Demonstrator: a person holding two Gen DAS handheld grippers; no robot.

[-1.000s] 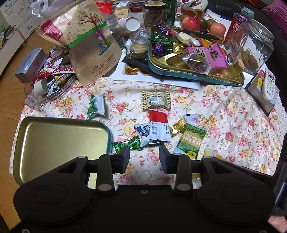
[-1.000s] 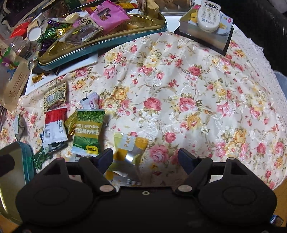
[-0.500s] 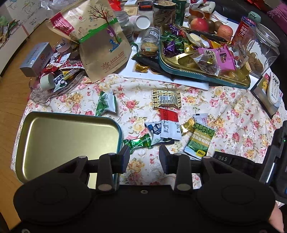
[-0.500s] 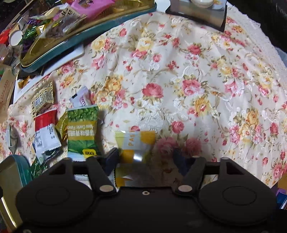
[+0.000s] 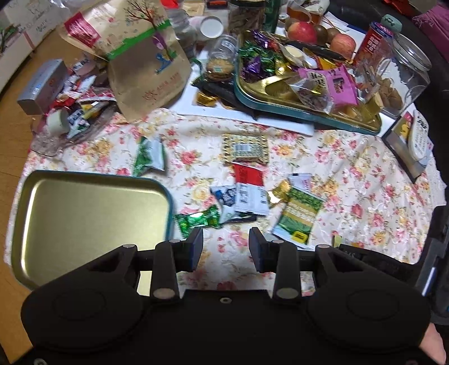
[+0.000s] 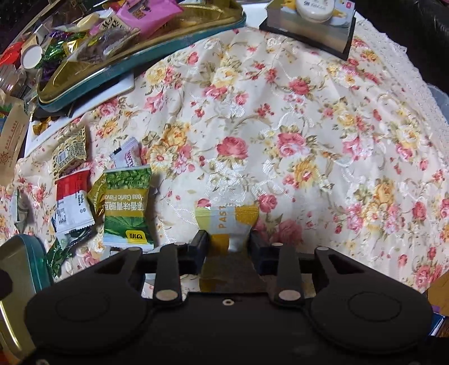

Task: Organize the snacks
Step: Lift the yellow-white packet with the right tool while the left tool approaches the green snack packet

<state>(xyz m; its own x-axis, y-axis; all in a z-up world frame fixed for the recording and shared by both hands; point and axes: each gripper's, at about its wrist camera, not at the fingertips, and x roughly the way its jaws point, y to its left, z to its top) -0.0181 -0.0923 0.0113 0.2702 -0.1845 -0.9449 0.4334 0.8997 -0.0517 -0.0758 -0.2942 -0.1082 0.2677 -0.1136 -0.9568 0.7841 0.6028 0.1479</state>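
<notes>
My right gripper (image 6: 228, 247) is shut on a yellow and white snack packet (image 6: 226, 221) on the floral tablecloth. Left of it lie a green pea packet (image 6: 127, 203), a red and white packet (image 6: 72, 200) and a gold patterned packet (image 6: 70, 150). My left gripper (image 5: 226, 248) is open and empty, hovering above the cloth beside an empty gold tray (image 5: 84, 221) with a teal rim. The same loose packets lie ahead of it: green pea packet (image 5: 299, 216), red and white packet (image 5: 249, 192), green foil candy (image 5: 197, 220), green and white packet (image 5: 148, 155).
A full gold tray (image 5: 306, 92) of sweets sits at the back, with jars, apples (image 5: 301, 31) and a brown paper bag (image 5: 146, 56). A remote on a box (image 6: 313, 22) stands at the far right. A glass dish of wrappers (image 5: 70, 112) sits far left.
My right gripper moved forward over the yellow packet and closed its fingers on it. My left gripper drifted slightly; its fingers stay open.
</notes>
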